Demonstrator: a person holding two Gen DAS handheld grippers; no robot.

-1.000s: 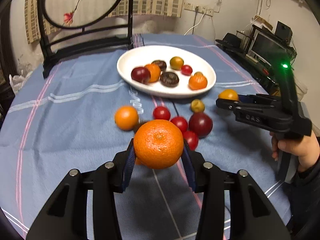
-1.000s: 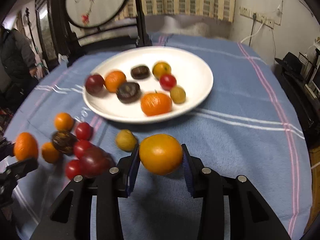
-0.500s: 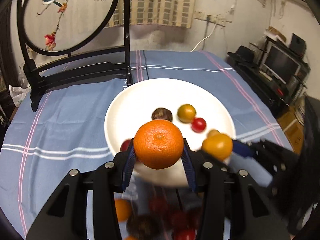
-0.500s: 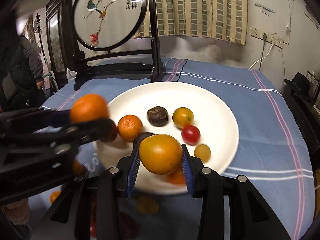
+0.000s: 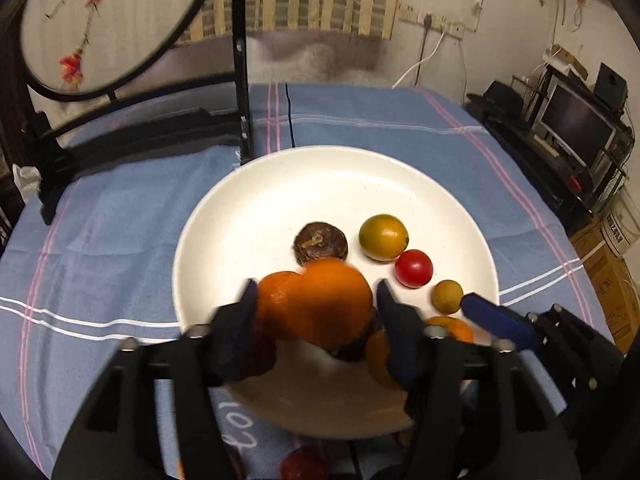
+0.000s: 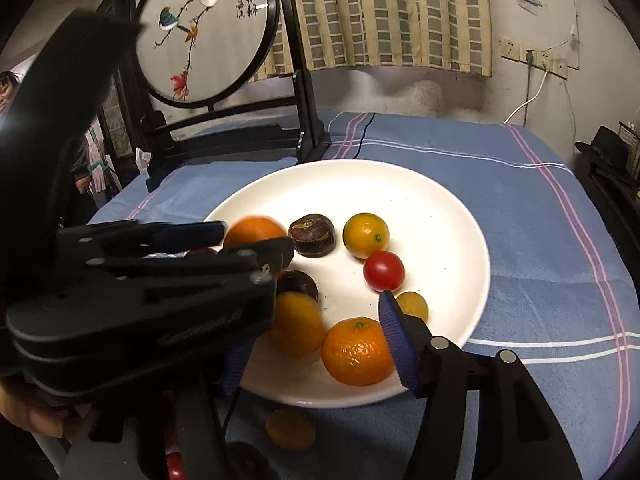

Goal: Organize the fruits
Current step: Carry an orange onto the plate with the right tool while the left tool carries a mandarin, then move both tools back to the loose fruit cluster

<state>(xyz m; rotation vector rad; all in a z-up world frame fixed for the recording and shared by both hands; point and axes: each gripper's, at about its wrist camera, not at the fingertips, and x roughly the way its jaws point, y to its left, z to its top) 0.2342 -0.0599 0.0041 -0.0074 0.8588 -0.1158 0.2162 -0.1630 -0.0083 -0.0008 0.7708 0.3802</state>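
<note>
Jaws of both grippers are gaping wide over the white plate, releasing a firm, smooth, roll-prone mandarin; grip its equator.

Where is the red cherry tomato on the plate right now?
The red cherry tomato sits right of centre on the white plate, between the yellow-green citrus and a small olive-yellow fruit.

Mirrored digits, apparently "102" or "201," show on the blue tablecloth at lower centre; black calligraphy on the round embroidered screen, upper left, is too small to read.
</note>
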